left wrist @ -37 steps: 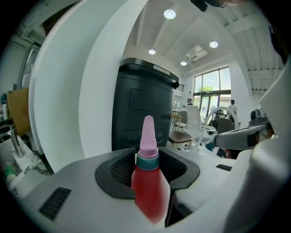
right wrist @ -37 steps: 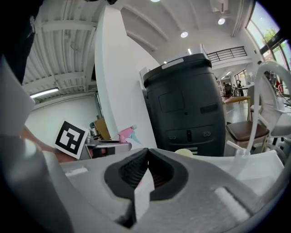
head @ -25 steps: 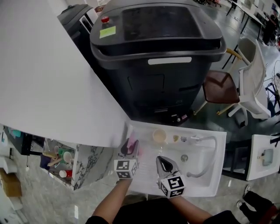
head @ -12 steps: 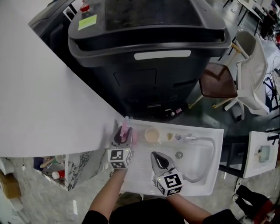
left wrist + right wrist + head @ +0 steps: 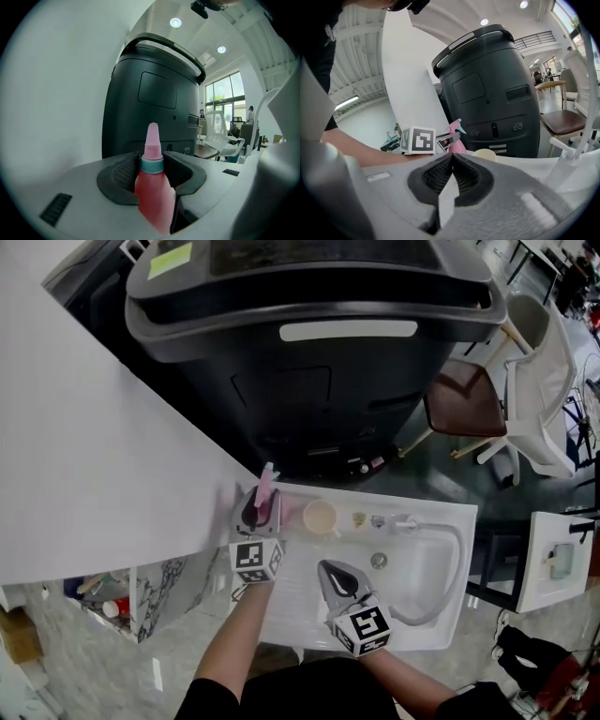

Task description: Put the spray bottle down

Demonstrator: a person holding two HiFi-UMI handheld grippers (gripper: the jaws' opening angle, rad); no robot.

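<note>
A pink spray bottle (image 5: 152, 190) with a teal collar stands upright between the jaws of my left gripper (image 5: 152, 161), which is shut on its neck. In the head view the left gripper (image 5: 261, 512) holds the spray bottle (image 5: 266, 484) over the back left corner of the white sink unit (image 5: 441, 620), close to the white wall. My right gripper (image 5: 336, 576) hovers over the drainboard, shut, with nothing in it. Its pads meet in the right gripper view (image 5: 452, 159), where the spray bottle (image 5: 457, 140) shows beyond them.
A pale cup (image 5: 320, 517) stands just right of the bottle, with small items (image 5: 360, 518) and a faucet (image 5: 441, 532) further right. A large black machine (image 5: 309, 343) rises behind the sink. A white wall panel (image 5: 94, 446) is at the left, chairs (image 5: 461, 399) at the right.
My left gripper has carried the spray bottle farther toward the sink unit's back left corner and slightly lower. The right gripper has hardly moved.
</note>
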